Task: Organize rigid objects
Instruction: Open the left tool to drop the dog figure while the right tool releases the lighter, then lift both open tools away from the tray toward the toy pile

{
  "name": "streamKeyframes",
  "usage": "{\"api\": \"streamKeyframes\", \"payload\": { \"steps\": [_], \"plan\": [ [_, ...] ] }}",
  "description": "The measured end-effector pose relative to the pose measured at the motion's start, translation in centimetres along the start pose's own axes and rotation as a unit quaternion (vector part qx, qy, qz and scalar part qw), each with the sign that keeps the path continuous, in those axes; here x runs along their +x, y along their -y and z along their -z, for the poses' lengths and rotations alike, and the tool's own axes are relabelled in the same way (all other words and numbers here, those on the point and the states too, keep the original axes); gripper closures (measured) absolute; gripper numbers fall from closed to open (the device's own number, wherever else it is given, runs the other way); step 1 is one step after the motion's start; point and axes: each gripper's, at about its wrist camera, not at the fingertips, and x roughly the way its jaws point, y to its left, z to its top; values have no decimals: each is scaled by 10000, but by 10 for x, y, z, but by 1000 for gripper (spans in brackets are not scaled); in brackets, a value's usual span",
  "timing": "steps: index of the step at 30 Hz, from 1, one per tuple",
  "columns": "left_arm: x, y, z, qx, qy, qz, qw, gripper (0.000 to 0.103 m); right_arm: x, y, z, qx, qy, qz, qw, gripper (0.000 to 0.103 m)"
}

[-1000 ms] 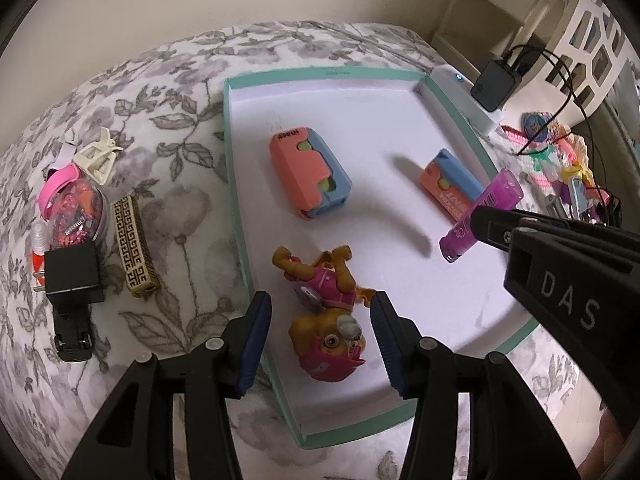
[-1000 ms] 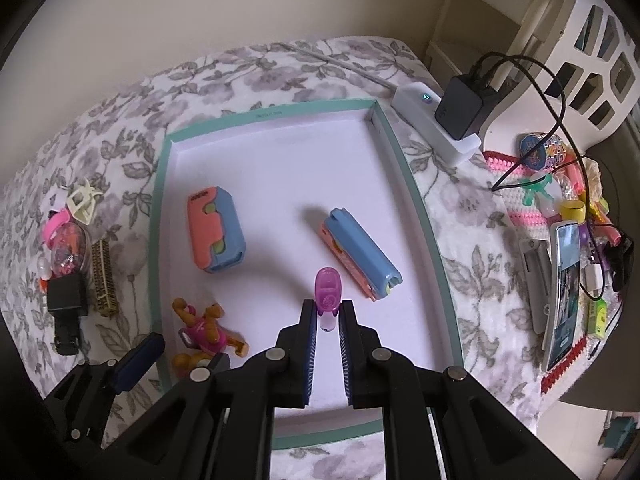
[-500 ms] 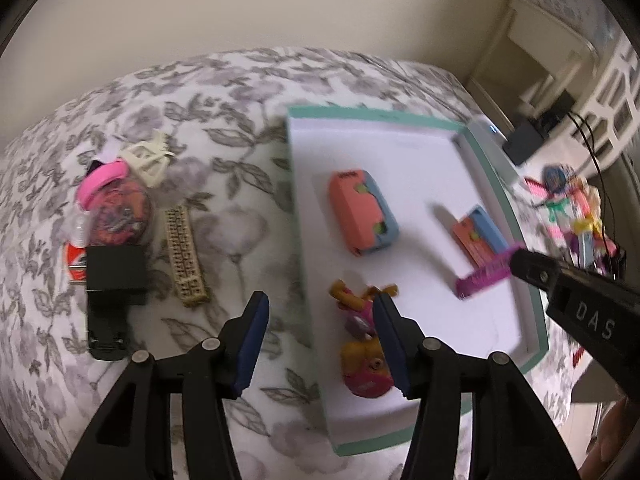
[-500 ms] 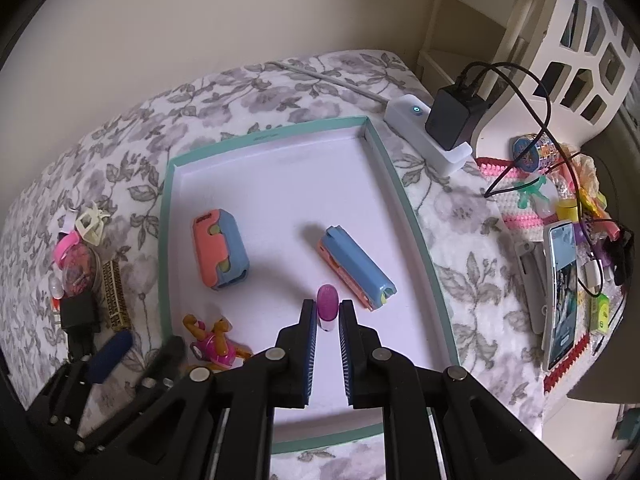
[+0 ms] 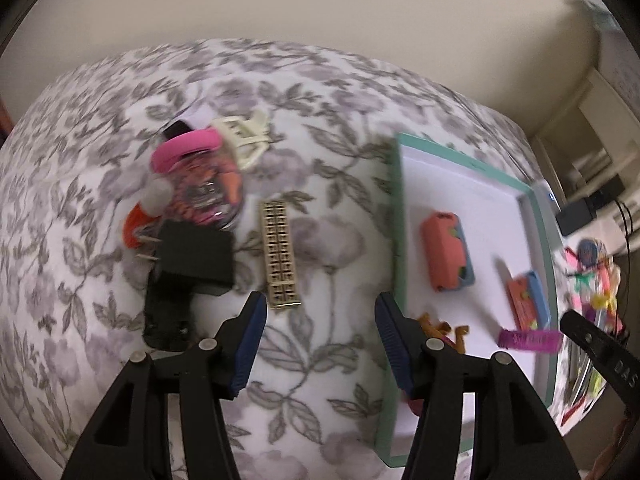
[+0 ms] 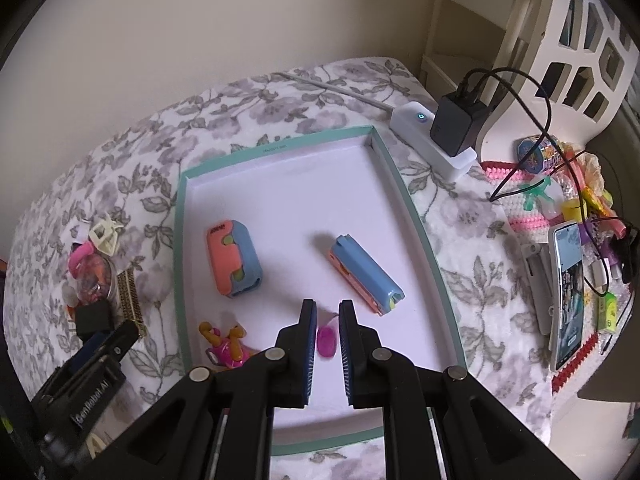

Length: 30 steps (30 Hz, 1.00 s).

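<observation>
Two claws are mine, one in each hand, both reaching forward over a bed with a grey flowered cover [image 5: 320, 364].

My left claw [image 5: 318, 334] is spread wide and holds nothing. Its blue pads [image 5: 250, 342] hang above bare cover, just off the left edge of a teal-rimmed tray [image 6: 416, 216]. Ahead of it, near the cover's left side, lie a gold patterned bar [image 5: 279, 254], a black plug adapter [image 5: 192, 258], a clear ball with a pink cap [image 5: 200, 184] and a cream hair claw [image 5: 242, 138]. This view is blurred.

My right claw [image 6: 325, 330] points down over the tray's near edge. Its jaws stand narrowly apart, with a small gap on each side of a purple tube [image 6: 325, 342] that lies on the white tray floor between them. The pads do not touch the tube, as far as I can see. In the left view the same tube [image 5: 528, 338] lies flat near the tray's right rim, just off the tip of my right claw.

Inside the tray, a coral and blue case [image 6: 234, 258] sits toward the left rim, a long blue and coral case [image 6: 366, 274] sits right of centre, and a pink puppy toy [image 6: 226, 346] lies at the near left corner.

Beyond the tray's far right corner sits a white power strip [image 6: 434, 142] with a black charger [image 6: 454, 126] plugged in. Along the bed's right side is a phone [image 6: 566, 296] among small bright clutter.
</observation>
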Motion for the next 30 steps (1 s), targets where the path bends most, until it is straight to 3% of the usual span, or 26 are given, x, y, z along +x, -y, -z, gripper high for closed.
{"api": "streamKeyframes", "payload": {
  "steps": [11, 15, 16, 18, 19, 20, 23, 25, 30],
  "plan": [
    [-4, -19, -2, -354, 88, -139, 9992, 43, -5, -3, 0, -49, 59, -91, 9999, 90],
    [-5, -21, -3, -359, 137, -193, 9991, 31, -2, -6, 0, -102, 31, -117, 9999, 89],
    [-6, -22, -4, -370, 157, -213, 9990, 30, -1, -7, 0, -105, 23, -142, 9998, 85],
    [-7, -24, -5, -386, 199, -270, 9987, 27, -1, -7, 0, -101, 36, -176, 9998, 63],
    [-7, -25, -5, -389, 231, -314, 9985, 27, -1, -8, 0, -102, 59, -185, 9998, 42],
    [-8, -26, -6, -394, 252, -346, 9983, 26, -2, -8, 0, -99, 113, -197, 9997, 35],
    [-9, -30, -7, -430, 296, -376, 9979, 23, -8, -10, -2, -141, 311, -192, 9992, 34],
    [-10, -32, -7, -469, 330, -382, 9976, 12, -10, -12, -3, -184, 389, -189, 9989, 31],
    [-16, -36, -10, -486, 521, -491, 9963, 8, -12, -15, -3, -245, 459, -179, 9985, 25]
  ]
}}
